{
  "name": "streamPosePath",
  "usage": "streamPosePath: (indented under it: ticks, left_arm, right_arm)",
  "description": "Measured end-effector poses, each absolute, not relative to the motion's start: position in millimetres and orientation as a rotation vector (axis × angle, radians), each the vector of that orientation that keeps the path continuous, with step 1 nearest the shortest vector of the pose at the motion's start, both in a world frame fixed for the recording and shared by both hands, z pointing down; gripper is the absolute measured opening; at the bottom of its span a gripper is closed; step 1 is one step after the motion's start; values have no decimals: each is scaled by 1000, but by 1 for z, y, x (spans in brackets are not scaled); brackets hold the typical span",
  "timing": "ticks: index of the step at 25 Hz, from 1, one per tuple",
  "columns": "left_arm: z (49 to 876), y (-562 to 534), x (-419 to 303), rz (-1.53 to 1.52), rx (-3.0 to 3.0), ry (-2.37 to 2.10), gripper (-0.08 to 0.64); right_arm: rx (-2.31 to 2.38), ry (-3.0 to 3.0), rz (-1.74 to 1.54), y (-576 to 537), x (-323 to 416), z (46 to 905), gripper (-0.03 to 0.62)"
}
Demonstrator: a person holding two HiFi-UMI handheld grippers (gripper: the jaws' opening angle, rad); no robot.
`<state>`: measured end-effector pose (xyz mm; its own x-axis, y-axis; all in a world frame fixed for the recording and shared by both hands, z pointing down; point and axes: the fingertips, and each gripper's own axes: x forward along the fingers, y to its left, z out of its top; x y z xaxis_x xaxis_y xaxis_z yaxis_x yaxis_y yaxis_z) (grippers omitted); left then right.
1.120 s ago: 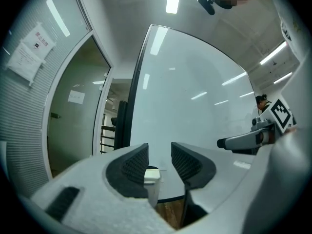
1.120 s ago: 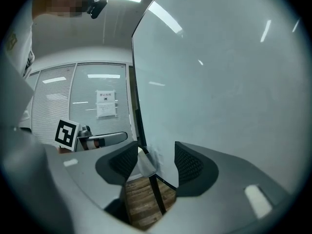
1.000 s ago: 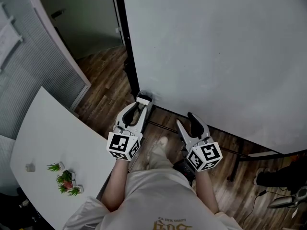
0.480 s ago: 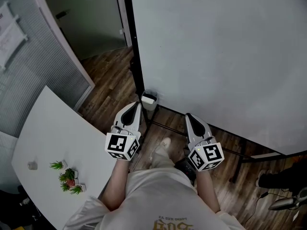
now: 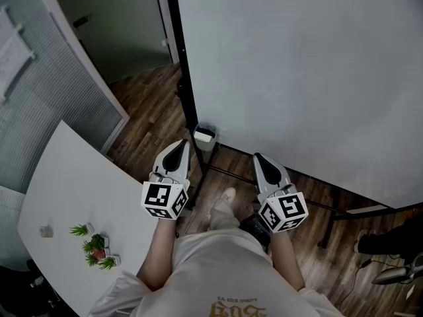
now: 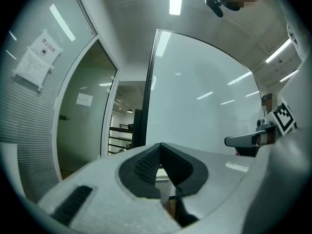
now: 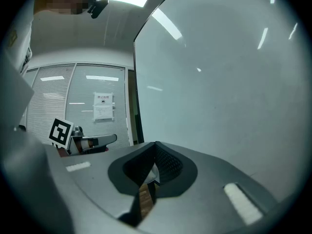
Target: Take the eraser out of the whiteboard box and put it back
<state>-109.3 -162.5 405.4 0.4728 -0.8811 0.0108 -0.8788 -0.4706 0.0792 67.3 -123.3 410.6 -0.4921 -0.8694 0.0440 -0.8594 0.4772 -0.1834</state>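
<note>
A small grey whiteboard box (image 5: 205, 139) hangs at the lower corner of a big white whiteboard (image 5: 297, 78), right at the black metal post (image 5: 188, 91) of its frame. The top of the box is open. A white flat block shows inside it, and this seems to be the eraser (image 5: 204, 135), though it is too small to tell surely.

The left claw (image 5: 179, 146) is just beside the box, on the side of the person, and its tip points toward the box. In the left gripper view its two black ribbed pads stand together, and nothing is between them. The right claw (image 5: 257, 158) is near the box too, a little further from it than the left one, on the side where the board spreads out. In the right gripper view its pads are pressed together as well, and it has hold of nothing. Both claws lie about level.

Under the box is a dark wooden plank floor (image 5: 145, 117). One pale shoe (image 5: 225, 195) of the person stands on this floor, near the box and between the two claws. A white rounded bench (image 5: 73, 190) is well apart from the box, beyond the left claw. It carries a small pot of green plants (image 5: 92, 246).
</note>
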Motion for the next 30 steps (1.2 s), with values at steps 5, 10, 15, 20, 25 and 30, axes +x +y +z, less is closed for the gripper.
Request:
streamPosePath:
  ticks: [5, 10, 15, 20, 25, 30]
  left_arm:
    - [409, -164, -114, -35, 2624, -1576, 2]
    - [413, -166, -116, -34, 2617, -1570, 2]
    - [415, -169, -119, -33, 2614, -1564, 2]
    - [415, -173, -121, -47, 2606, -1559, 2]
    - [417, -175, -125, -51, 2602, -1556, 2]
    - [418, -177, -126, -42, 2603, -1549, 2]
  right_arm:
    - [-1548, 2656, -300, -124, 65, 411, 11]
    - [-1558, 2664, -304, -127, 63, 413, 11]
    - [-1558, 2669, -319, -129, 60, 417, 11]
    - [-1556, 2671, -327, -134, 58, 418, 11]
    - [-1555, 2674, -325, -135, 56, 418, 11]
    - [-1551, 2678, -322, -137, 52, 417, 11]
